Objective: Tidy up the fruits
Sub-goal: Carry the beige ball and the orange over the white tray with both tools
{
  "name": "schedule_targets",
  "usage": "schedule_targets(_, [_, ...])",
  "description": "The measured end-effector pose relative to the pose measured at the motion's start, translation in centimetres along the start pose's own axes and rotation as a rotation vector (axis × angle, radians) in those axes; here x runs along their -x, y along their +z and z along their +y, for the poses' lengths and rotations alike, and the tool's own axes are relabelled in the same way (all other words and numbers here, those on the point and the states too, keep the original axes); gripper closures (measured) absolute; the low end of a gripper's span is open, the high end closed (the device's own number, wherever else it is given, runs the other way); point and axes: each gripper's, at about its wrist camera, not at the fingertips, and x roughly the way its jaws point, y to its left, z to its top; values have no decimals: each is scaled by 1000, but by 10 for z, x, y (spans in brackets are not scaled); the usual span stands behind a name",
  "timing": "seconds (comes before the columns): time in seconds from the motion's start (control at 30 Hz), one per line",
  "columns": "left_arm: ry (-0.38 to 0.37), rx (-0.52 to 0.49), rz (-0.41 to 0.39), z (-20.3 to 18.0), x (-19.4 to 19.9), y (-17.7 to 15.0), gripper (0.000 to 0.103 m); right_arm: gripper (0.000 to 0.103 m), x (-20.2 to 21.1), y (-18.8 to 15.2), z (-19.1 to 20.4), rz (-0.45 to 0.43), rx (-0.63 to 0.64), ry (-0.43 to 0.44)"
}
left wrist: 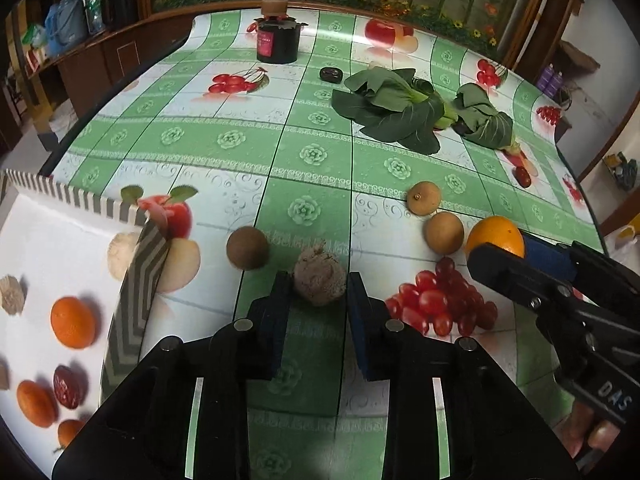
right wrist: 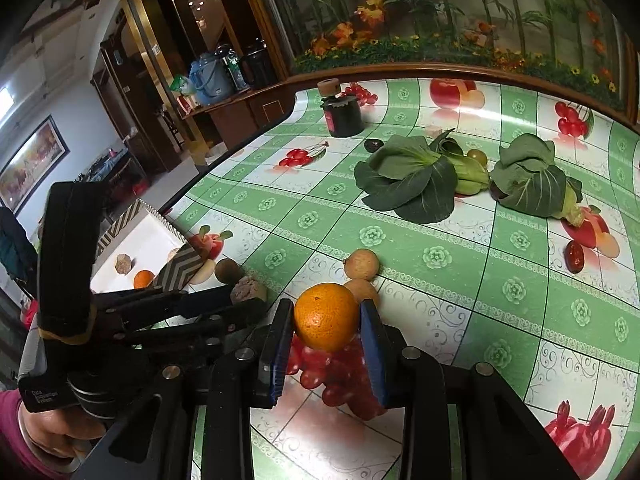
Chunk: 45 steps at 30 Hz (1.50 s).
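A rough pinkish-brown fruit (left wrist: 320, 285) sits on the tablecloth between the blue pads of my left gripper (left wrist: 319, 278), which press on both its sides. My right gripper (right wrist: 327, 309) is shut on an orange (right wrist: 326, 320), held just above printed grapes. The left wrist view shows that orange (left wrist: 496, 236) at the right. A white tray with a striped rim (left wrist: 80, 196) at the left holds several small oranges and a red date. A dark brown round fruit (left wrist: 247, 248) and two tan ones (left wrist: 424, 199) (left wrist: 444, 232) lie loose.
Two bok choy heads (left wrist: 396, 108) (left wrist: 486, 120) lie at the back of the table. A dark jar (left wrist: 278, 40) with a cork lid stands at the far edge, a small dark object (left wrist: 330, 74) near it. A red date (left wrist: 522, 176) lies at the right. A hand (right wrist: 48, 432) holds the left gripper.
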Motion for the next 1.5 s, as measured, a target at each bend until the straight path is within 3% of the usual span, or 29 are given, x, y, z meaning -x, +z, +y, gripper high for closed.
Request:
schedule_targets(0.67, [31,-21,-96,27,89,-62,76,71,27,-43,70,10,48,48])
schedule_targets(1.1, [100,43,-141,86,135,-97,76,71,33,-52,138,2,127,110])
schedule_targets(1.5, [167,108,-153,139,154,-120,76,71,20,-52,198,24,209,170])
